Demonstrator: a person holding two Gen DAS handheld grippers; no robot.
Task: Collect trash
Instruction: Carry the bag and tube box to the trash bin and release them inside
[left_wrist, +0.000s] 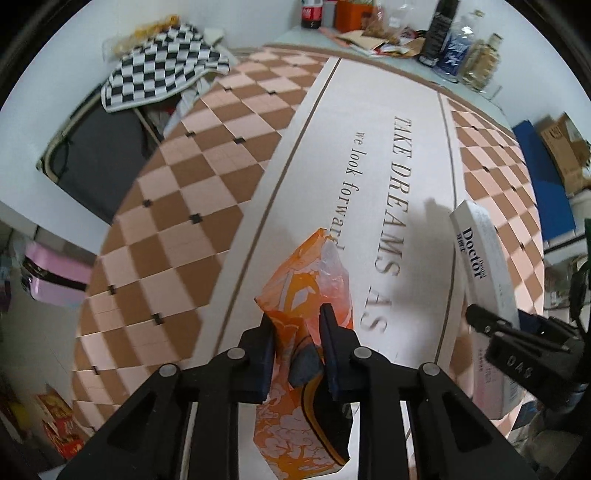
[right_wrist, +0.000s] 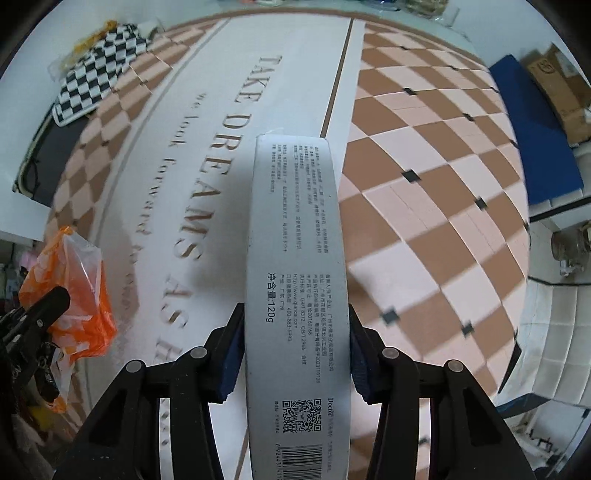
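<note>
Both hands are already carrying trash here — the left gripper (left_wrist: 295, 317) is pinching a crinkly orange snack bag (left_wrist: 306, 295) with its jaws nearly closed on the thin, floppy plastic, and the right gripper (right_wrist: 295, 325) is clamping a long stiff white toothpaste box (right_wrist: 295, 240) by its narrow sides. Both pieces are hanging above the checkered mat (left_wrist: 184, 177), bag left and box right, presumably heading for a bin — none's showing.

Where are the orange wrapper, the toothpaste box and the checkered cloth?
orange wrapper (left_wrist: 295, 295): left wrist view, its printed front.
toothpaste box (right_wrist: 295, 240): right wrist view, its grey printed face.
checkered cloth (left_wrist: 162, 62): left wrist view, its middle.
</note>
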